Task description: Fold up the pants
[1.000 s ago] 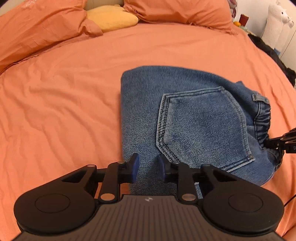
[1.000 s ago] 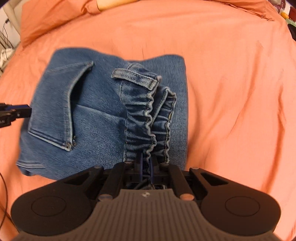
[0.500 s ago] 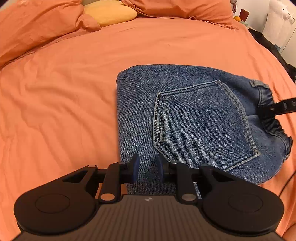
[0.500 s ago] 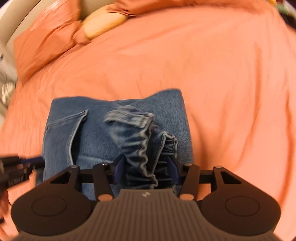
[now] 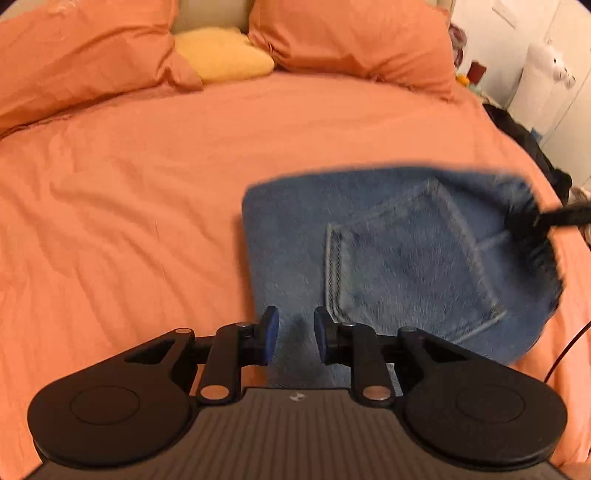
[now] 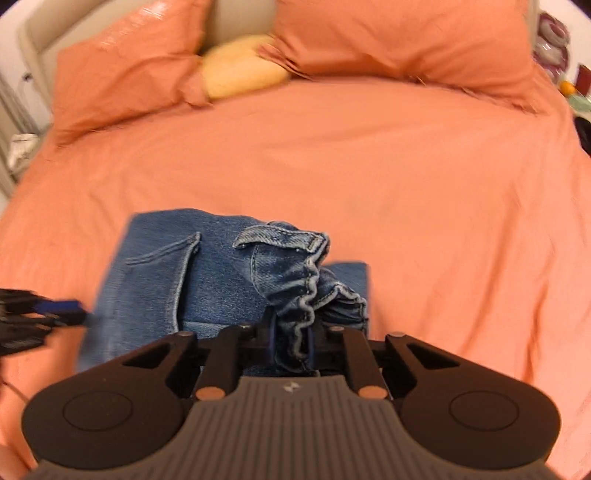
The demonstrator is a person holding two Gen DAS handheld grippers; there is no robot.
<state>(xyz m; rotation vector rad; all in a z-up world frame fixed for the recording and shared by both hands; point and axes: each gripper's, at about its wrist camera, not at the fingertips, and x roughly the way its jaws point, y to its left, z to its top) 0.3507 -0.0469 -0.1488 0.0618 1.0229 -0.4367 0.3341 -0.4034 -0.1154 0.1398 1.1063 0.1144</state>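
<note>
The blue denim pants (image 5: 399,258) lie folded into a compact stack on the orange bedsheet (image 5: 129,203), back pocket up. My left gripper (image 5: 295,334) hovers over the stack's near left edge, jaws a little apart with nothing between them. In the right wrist view my right gripper (image 6: 291,339) holds the gathered elastic waistband (image 6: 306,288) between its fingers, and the pants (image 6: 221,280) lift slightly there. The right gripper also shows in the left wrist view (image 5: 546,219) at the stack's right edge. The left gripper shows at the left edge of the right wrist view (image 6: 59,310).
Two orange pillows (image 5: 351,33) and a yellow cushion (image 5: 225,55) lie at the head of the bed. A white plush toy (image 5: 546,70) and dark clutter (image 5: 524,136) stand beside the bed on the right. A cable (image 5: 569,350) hangs at the right.
Both grippers tilted up and drew back, so the pillows came into view. My right gripper opened half a second ago and has closed again on the waistband.
</note>
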